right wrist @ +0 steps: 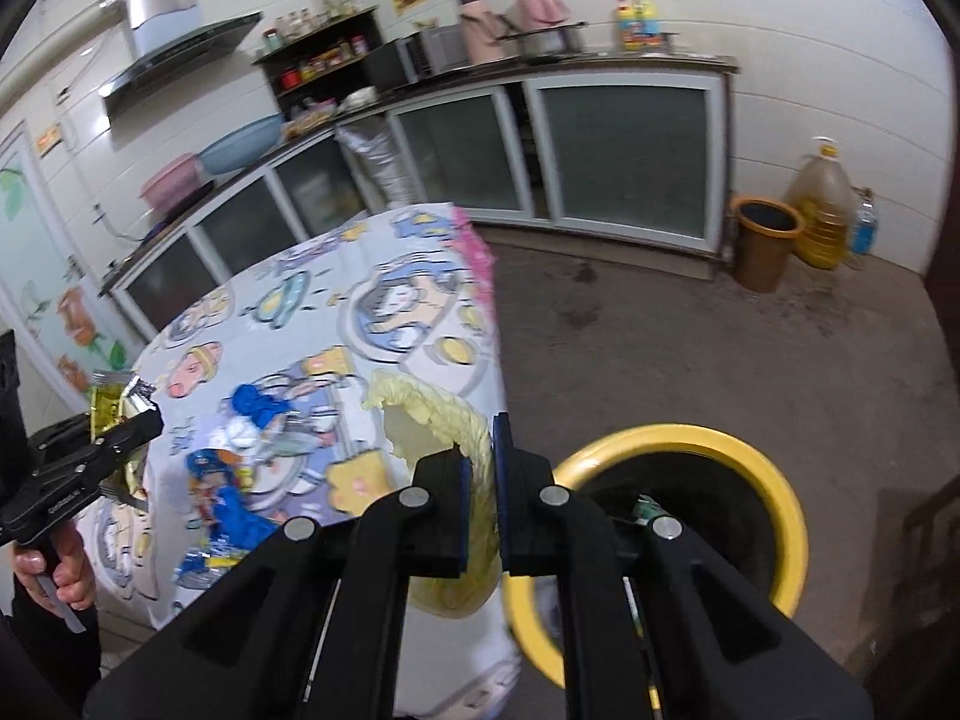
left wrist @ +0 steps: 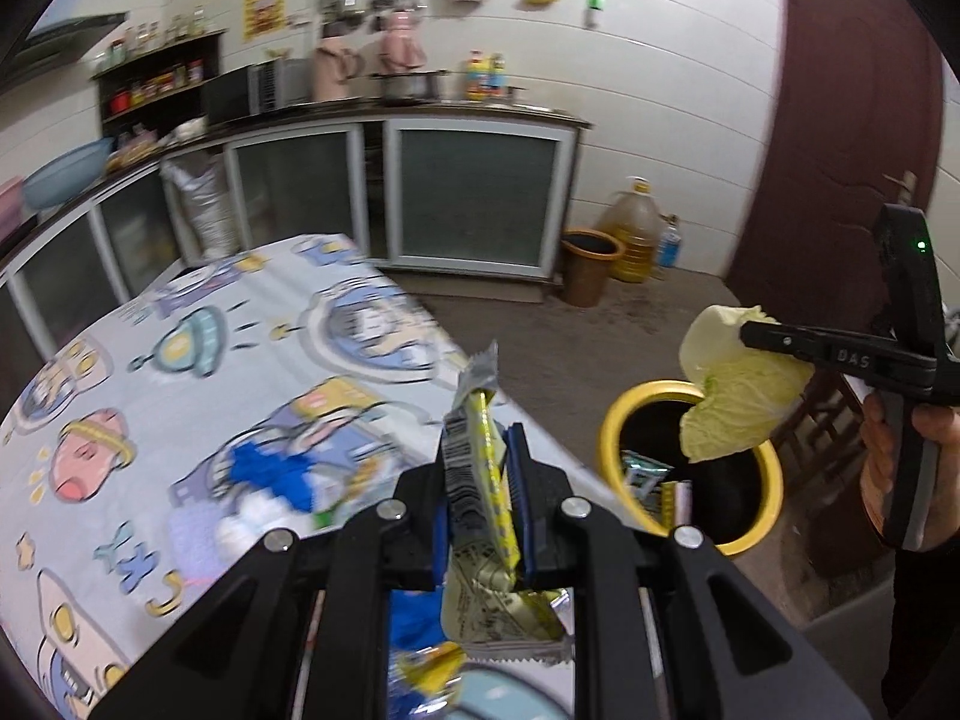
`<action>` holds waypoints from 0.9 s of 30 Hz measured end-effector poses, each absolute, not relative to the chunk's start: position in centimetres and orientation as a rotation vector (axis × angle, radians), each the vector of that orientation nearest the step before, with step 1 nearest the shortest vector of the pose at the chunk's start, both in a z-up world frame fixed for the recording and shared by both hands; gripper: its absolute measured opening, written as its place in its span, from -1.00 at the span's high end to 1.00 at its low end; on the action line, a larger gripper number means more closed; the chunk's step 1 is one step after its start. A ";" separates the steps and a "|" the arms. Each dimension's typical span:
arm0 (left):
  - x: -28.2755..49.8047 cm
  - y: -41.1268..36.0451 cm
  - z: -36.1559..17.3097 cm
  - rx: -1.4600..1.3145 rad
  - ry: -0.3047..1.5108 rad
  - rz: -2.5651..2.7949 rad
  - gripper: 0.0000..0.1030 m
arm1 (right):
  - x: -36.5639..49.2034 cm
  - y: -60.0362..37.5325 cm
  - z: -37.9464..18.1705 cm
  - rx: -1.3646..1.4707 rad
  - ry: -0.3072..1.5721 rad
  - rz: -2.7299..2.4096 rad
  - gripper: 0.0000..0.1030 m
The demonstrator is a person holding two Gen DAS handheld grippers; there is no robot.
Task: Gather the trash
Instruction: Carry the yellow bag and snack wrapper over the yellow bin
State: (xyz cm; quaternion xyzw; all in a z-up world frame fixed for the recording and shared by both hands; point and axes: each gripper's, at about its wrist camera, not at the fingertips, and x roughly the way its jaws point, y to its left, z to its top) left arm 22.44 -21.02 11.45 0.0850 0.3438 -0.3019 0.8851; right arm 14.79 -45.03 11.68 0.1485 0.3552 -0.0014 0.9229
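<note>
My left tool (left wrist: 480,480) grips a yellow wrapper (left wrist: 480,480); my right tool (right wrist: 480,474) pinches a cabbage leaf (left wrist: 738,396) above the yellow bin (left wrist: 612,420).

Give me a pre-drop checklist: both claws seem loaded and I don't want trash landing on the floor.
1. Right claw shut on the cabbage leaf: ok.
2. Leaf over the yellow bin: ok in the left wrist view, where it hangs above the far rim; exact alignment cannot tell.
3. Left claw shut on the wrapper: ok.
4. Wrapper over the bin: not ok, it is above the table edge, beside the bin.
5. Room in the bin: ok, only a few wrappers inside.
6. Trash left on the table: not ok, blue scraps remain.
</note>
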 end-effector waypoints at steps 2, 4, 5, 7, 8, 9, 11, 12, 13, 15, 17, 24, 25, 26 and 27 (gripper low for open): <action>22.2 -23.2 11.3 0.188 0.720 -0.665 0.70 | 13.7 -46.5 11.2 0.320 0.726 -0.038 0.86; 21.9 -25.4 11.0 0.207 0.726 -0.693 0.70 | 12.6 -48.0 10.8 0.327 0.721 -0.076 0.85; 21.8 -26.3 10.9 0.211 0.728 -0.705 0.70 | 12.4 -48.5 10.6 0.330 0.721 -0.089 0.85; 21.5 -28.0 10.7 0.217 0.732 -0.728 0.70 | 11.4 -49.9 10.1 0.342 0.719 -0.115 0.85; 21.4 -29.0 10.5 0.225 0.734 -0.741 0.70 | 11.1 -50.4 9.8 0.350 0.721 -0.127 0.86; 21.3 -30.0 10.3 0.231 0.737 -0.752 0.70 | 10.8 -50.7 9.5 0.353 0.723 -0.135 0.85; 21.4 -31.6 9.8 0.238 0.745 -0.771 0.70 | 10.1 -51.9 8.8 0.361 0.726 -0.162 0.85; 21.4 -32.3 9.6 0.240 0.746 -0.780 0.70 | 9.9 -52.4 8.4 0.362 0.730 -0.173 0.85; 21.4 -33.0 9.4 0.241 0.748 -0.787 0.70 | 9.6 -52.9 8.0 0.368 0.732 -0.181 0.85; 21.4 -34.7 8.7 0.245 0.761 -0.802 0.70 | 9.2 -53.6 7.3 0.379 0.740 -0.191 0.85; 21.3 -36.1 7.9 0.250 0.776 -0.815 0.70 | 9.0 -54.1 6.6 0.388 0.746 -0.200 0.85; 21.7 -40.1 5.0 0.278 0.828 -0.832 0.70 | 8.9 -55.6 3.6 0.417 0.784 -0.225 0.85; 21.7 -40.5 4.7 0.279 0.832 -0.828 0.70 | 9.0 -55.8 3.1 0.424 0.790 -0.227 0.85; 22.0 -41.0 4.3 0.277 0.838 -0.821 0.70 | 9.0 -56.0 2.7 0.429 0.795 -0.230 0.85; 22.1 -41.2 4.0 0.274 0.847 -0.821 0.70 | 9.1 -56.2 2.3 0.432 0.801 -0.232 0.85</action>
